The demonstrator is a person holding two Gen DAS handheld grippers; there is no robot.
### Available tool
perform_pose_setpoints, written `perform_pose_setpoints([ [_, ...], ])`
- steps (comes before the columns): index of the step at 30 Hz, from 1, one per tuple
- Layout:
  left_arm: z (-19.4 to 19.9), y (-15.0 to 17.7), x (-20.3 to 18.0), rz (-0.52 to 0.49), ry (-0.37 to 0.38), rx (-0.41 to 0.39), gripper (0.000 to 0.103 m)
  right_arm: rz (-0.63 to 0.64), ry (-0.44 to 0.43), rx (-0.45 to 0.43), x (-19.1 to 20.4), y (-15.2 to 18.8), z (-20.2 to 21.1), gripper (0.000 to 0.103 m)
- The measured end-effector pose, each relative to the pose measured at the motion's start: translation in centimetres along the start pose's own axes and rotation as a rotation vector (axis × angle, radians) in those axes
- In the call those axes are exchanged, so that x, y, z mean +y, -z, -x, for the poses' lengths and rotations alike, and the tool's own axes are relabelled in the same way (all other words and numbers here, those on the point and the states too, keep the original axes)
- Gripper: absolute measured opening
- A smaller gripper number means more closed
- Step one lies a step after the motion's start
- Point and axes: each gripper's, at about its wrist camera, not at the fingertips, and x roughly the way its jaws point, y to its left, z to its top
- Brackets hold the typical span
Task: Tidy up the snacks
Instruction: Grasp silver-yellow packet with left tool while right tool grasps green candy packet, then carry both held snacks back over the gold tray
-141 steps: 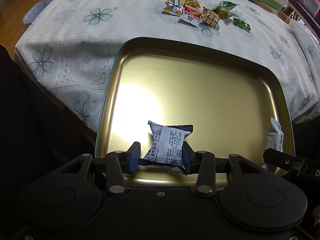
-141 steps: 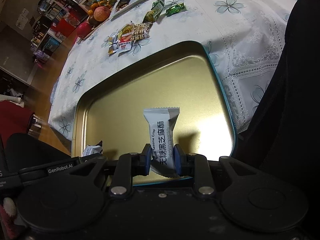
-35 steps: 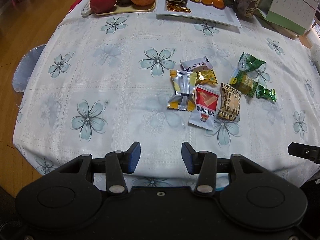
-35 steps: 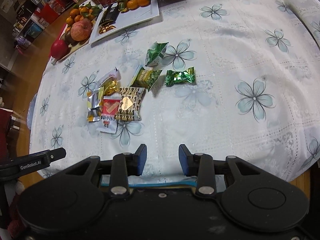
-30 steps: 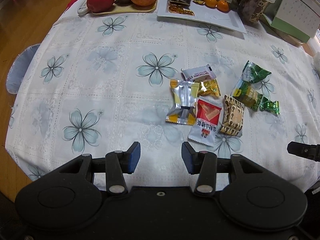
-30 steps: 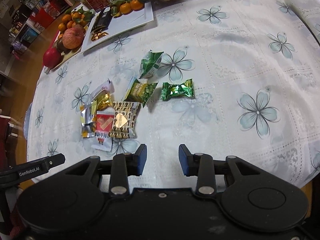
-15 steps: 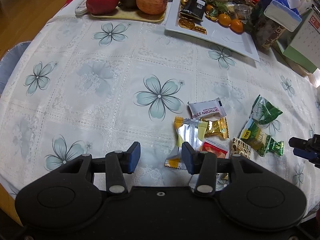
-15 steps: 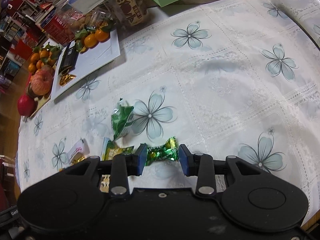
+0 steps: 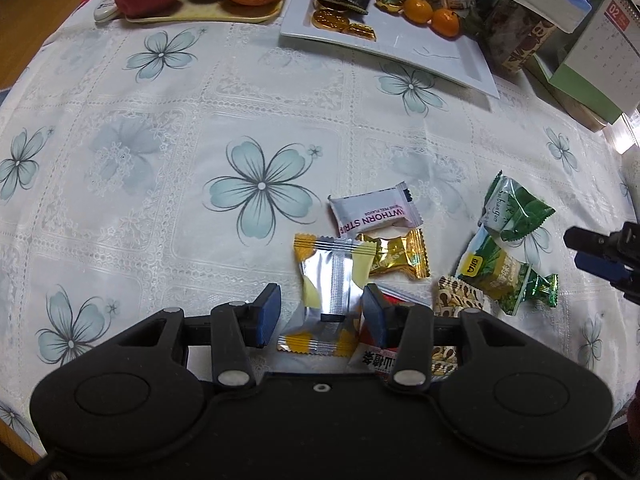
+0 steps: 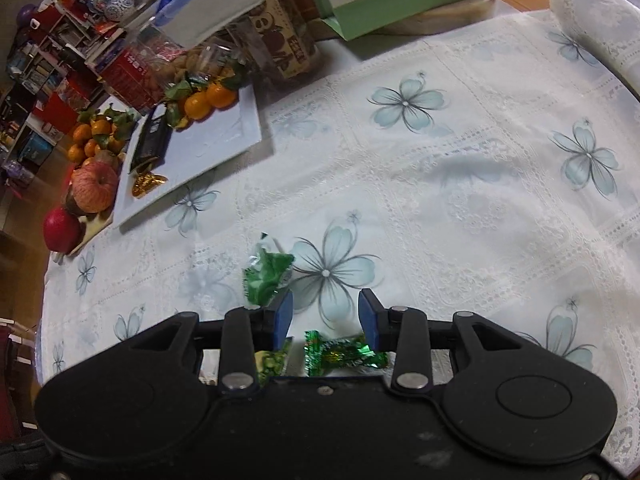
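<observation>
The worktop [image 9: 120, 168] under its flowered cloth is bare across the left half of the left wrist view, giving open room there; its rim curves down the left edge. The snacks cluster at lower right of that view. Along the top stand a white plate [image 9: 440, 60] with oranges and a fruit tray [image 9: 200, 16], well apart from the snacks.

The left tongs [image 9: 320, 314] stand released, their pads either side of a silver and yellow packet [image 9: 332, 280] without pressing it. Beside it lie a white packet [image 9: 374, 214], a gold candy [image 9: 396, 258], a red packet [image 9: 378, 360] and a brown patterned packet [image 9: 460, 300]. Two green packets lie at the right, [image 9: 516, 212] and [image 9: 496, 276].

The right tongs [image 10: 325, 316] are opening, with a green foil candy [image 10: 344, 354] lying between them at the bottom of that view, pads clear of it. A green packet [image 10: 266, 274] sits just above the left pad.

Half a second ago the left tongs were farther back, with only the packet's lower corner between the pads; they have since come down around it. The right tongs' pads then sat close against the candy's ends.

The red and brown packets are partly hidden behind the left tongs' right finger. The right tongs [image 9: 600, 256] show only as a dark tip at the right edge of the left wrist view.
</observation>
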Motion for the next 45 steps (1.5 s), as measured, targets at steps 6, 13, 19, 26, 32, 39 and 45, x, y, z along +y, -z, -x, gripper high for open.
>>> perform_pose_setpoints([
  [6, -0.4, 0.1, -0.7, -0.032, -0.031, -0.013, 0.053, -0.01, -0.097, 0.0, 1.1, 0.0, -1.0, 0.045],
  [13, -0.9, 0.0, -0.4, -0.023, -0.032, -0.005, 0.054, -0.053, -0.143, -0.034, 1.3, 0.8, -2.4, 0.053],
  [19, -1.1, -0.1, -0.4, -0.012, -0.022, 0.006, 0.054, -0.043, -0.111, -0.033, 1.8, 0.9, -3.6, 0.053],
  [26, -1.3, 0.1, -0.6, -0.015, -0.035, 0.01, 0.054, -0.051, -0.09, -0.035, 1.5, 1.0, -4.9, 0.052],
  [32, -1.4, 0.2, -0.6, -0.014, -0.032, 0.013, 0.049, -0.028, -0.141, 0.0, 1.8, 1.2, -4.8, 0.027],
  [39, -0.8, 0.2, 0.2, 0.017, -0.033, 0.015, 0.044, -0.037, -0.168, -0.011, 2.1, 1.1, -3.2, 0.023],
  [45, 0.4, 0.4, 0.9, 0.053, -0.028, 0.026, 0.043, -0.044, -0.164, -0.021, 2.2, 0.8, -1.3, 0.023],
])
